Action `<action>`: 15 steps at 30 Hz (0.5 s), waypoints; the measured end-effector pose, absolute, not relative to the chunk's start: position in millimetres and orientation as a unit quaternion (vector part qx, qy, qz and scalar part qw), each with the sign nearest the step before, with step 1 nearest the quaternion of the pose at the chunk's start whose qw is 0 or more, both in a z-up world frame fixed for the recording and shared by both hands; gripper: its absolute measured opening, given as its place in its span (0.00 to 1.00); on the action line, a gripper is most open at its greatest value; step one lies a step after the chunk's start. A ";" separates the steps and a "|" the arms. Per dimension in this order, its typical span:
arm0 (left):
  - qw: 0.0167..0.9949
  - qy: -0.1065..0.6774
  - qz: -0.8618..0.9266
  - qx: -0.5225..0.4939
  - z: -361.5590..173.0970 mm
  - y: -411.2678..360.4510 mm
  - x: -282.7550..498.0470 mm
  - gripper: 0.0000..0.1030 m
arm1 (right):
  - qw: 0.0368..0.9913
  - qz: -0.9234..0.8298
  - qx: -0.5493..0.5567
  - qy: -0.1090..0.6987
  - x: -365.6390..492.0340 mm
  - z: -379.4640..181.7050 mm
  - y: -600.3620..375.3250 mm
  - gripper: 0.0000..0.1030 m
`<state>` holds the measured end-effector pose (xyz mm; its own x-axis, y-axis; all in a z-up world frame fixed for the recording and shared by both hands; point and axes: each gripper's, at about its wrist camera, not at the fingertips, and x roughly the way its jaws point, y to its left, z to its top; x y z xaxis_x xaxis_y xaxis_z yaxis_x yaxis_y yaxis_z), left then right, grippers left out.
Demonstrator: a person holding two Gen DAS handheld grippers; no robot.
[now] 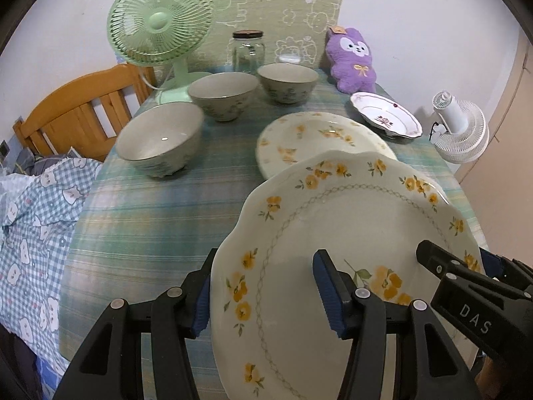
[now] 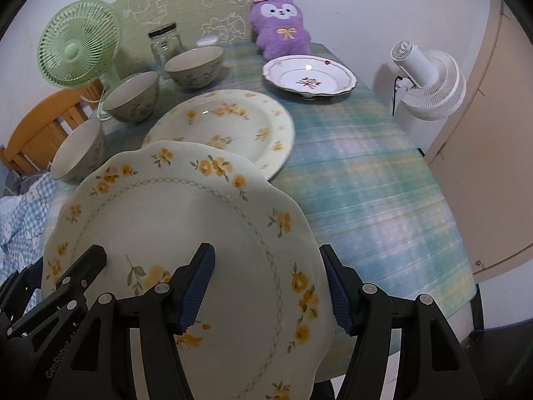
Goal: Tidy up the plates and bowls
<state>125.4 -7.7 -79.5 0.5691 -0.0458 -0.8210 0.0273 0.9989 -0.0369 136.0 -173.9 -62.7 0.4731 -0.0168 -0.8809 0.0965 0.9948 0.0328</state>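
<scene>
A large scalloped plate with yellow flowers (image 1: pixel 333 226) (image 2: pixel 180 213) hangs tilted above the table, held from both sides. My left gripper (image 1: pixel 266 296) is shut on its left rim, one pad under the edge and one on the face. My right gripper (image 2: pixel 266 290) is shut on the right rim the same way. A second yellow-flowered plate (image 1: pixel 319 136) (image 2: pixel 226 126) lies flat just beyond it. A white deep plate with a red pattern (image 1: pixel 386 113) (image 2: pixel 309 76) sits at the far right. Three grey-green bowls (image 1: pixel 160 140) (image 1: pixel 223 95) (image 1: pixel 288 81) stand in a diagonal row on the left.
A green fan (image 1: pixel 160 20), a glass jar (image 1: pixel 248 50) and a purple plush toy (image 1: pixel 353 56) line the table's back edge. A white fan (image 2: pixel 429 80) stands off the right side. A wooden bed frame (image 1: pixel 80 110) and checked bedding (image 1: pixel 36 220) lie left of the striped tablecloth (image 1: pixel 150 226).
</scene>
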 end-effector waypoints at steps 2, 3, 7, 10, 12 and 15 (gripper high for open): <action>0.886 0.464 -0.019 -0.011 -78.7 -23.7 128.3 0.54 | 0.858 -0.031 0.037 0.512 140.5 -61.0 -192.3 0.65; 0.886 0.464 -0.019 -0.011 -78.5 -30.1 128.8 0.54 | 0.857 -0.032 0.036 0.512 142.1 -60.5 -199.1 0.65; 0.884 0.466 -0.020 -0.014 -80.7 -61.1 135.1 0.54 | 0.856 -0.034 0.033 0.515 149.5 -62.3 -233.5 0.65; 0.882 0.471 -0.021 -0.016 -86.3 -84.5 139.6 0.54 | 0.854 -0.038 0.031 0.519 153.9 -66.6 -258.4 0.65; 0.879 0.476 -0.023 -0.016 -91.2 -100.6 143.1 0.54 | 0.852 -0.040 0.032 0.521 155.6 -70.6 -273.4 0.65; 0.876 0.482 -0.027 -0.016 -98.4 -122.3 148.8 0.54 | 0.848 -0.047 0.036 0.527 158.8 -79.2 -297.0 0.65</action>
<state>148.8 -122.3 -98.4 0.5345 -0.0620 -0.8429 0.0320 0.9981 -0.0532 158.8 -297.0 -79.2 0.4407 -0.0429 -0.8966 0.1179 0.9930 0.0104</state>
